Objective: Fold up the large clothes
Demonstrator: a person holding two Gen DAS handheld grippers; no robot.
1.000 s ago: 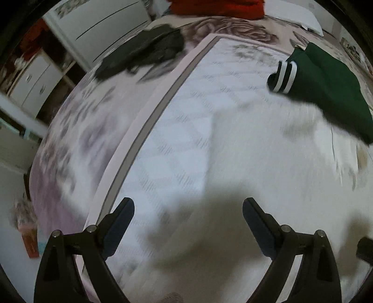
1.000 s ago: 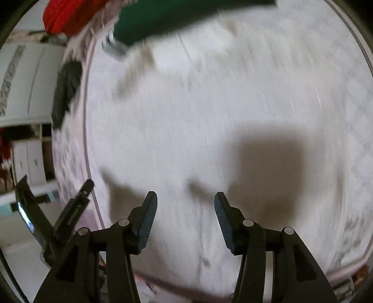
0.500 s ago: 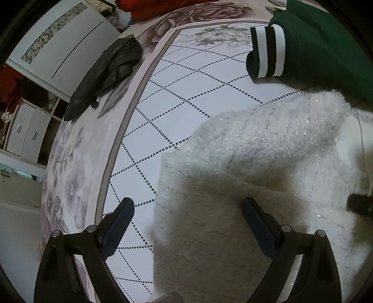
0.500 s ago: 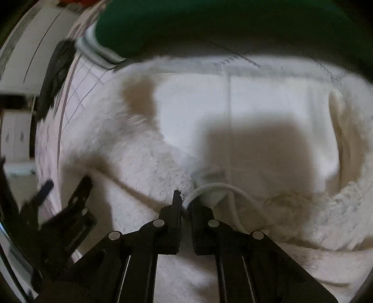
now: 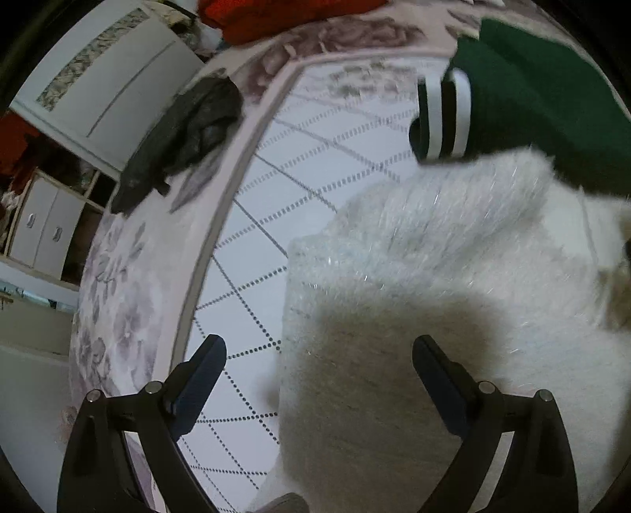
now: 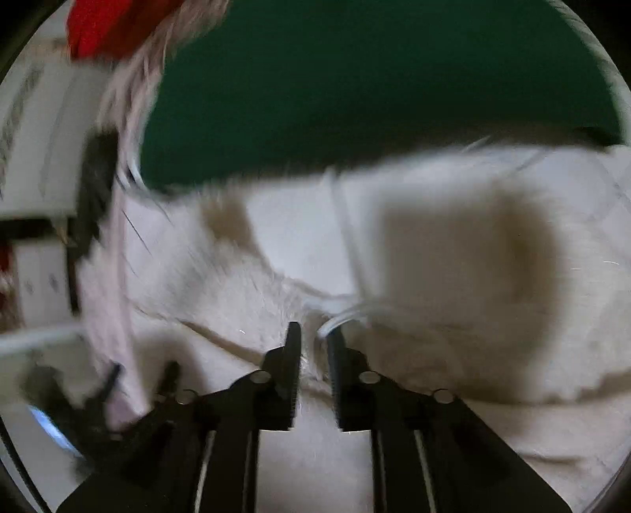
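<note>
The fluffy white sweater (image 5: 434,315) lies on the bed (image 5: 276,221), partly folded; the left claw (image 5: 319,379) hangs spread above it; the right claw (image 6: 313,343) is opening around its neck edge; more folds remain.

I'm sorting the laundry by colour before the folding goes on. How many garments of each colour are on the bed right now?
White: 1, the fluffy white garment
Green: 1, the green garment with a striped cuff
Black: 1, the black garment
Red: 1, the red item at the far edge, partly cut off
Total: 4
</note>
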